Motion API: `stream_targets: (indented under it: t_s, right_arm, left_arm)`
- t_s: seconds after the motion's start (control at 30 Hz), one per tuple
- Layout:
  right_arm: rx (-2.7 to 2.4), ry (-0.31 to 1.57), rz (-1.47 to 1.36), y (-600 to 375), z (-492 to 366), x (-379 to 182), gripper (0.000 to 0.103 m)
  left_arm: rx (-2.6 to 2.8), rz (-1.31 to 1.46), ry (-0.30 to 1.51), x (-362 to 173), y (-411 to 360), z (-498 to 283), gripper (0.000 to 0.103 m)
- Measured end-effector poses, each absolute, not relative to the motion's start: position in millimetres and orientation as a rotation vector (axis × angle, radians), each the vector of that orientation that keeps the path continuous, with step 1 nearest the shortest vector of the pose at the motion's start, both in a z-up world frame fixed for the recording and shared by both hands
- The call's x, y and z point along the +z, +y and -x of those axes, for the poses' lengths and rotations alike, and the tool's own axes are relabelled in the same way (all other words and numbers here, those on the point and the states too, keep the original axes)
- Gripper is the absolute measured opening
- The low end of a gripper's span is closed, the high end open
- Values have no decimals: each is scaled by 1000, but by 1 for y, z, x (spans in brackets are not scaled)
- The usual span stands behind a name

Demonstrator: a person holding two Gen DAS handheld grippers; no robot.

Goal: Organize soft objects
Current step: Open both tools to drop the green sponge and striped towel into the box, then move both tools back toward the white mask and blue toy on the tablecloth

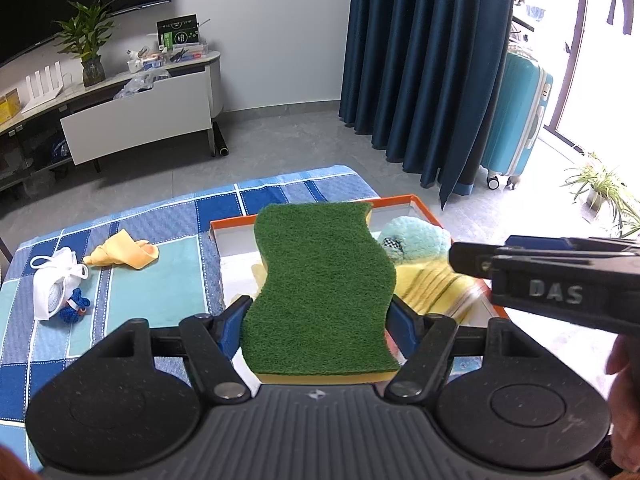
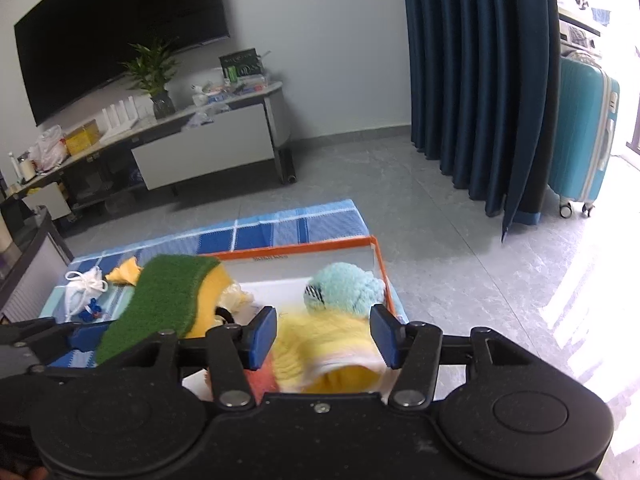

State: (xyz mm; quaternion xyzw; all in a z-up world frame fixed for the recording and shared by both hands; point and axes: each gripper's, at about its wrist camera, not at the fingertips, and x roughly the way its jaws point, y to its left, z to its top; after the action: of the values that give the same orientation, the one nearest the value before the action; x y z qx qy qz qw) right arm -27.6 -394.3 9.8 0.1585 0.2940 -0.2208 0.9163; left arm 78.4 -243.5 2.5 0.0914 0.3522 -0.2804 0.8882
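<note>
My left gripper [image 1: 318, 316] is shut on a green and yellow sponge [image 1: 320, 288] and holds it over the near left part of the orange-rimmed box [image 1: 404, 201]. The sponge also shows in the right wrist view [image 2: 160, 304]. My right gripper [image 2: 324, 336] is open and empty above a yellow cloth [image 2: 332, 352] in the box [image 2: 372, 244]. A light blue fluffy item [image 2: 346, 290] lies in the box too. On the blue checked cloth [image 1: 160, 280] lie an orange cloth [image 1: 122, 254], a white face mask [image 1: 56, 280] and a small blue knitted toy [image 1: 74, 306].
A TV stand [image 1: 136, 120] with a potted plant [image 1: 86, 46] stands against the far wall. Blue curtains [image 1: 432, 60] and a teal suitcase [image 1: 516, 120] are at the right. Grey tiled floor [image 2: 360, 184] surrounds the table.
</note>
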Motion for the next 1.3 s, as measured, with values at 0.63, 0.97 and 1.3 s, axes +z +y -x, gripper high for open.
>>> stream_targets:
  t_s: [0.63, 0.97, 1.3]
  right_arm:
    - [-517, 544, -309, -399, 40, 25, 64]
    - [-457, 552, -272, -371, 30, 33, 64]
    - [-408, 566, -235, -340, 14, 38, 64]
  left_arm:
    - [-696, -182, 701, 5, -257, -72, 101]
    - [-562, -120, 711, 16, -219, -73, 101]
    - [-446, -64, 729, 19, -172, -73, 101]
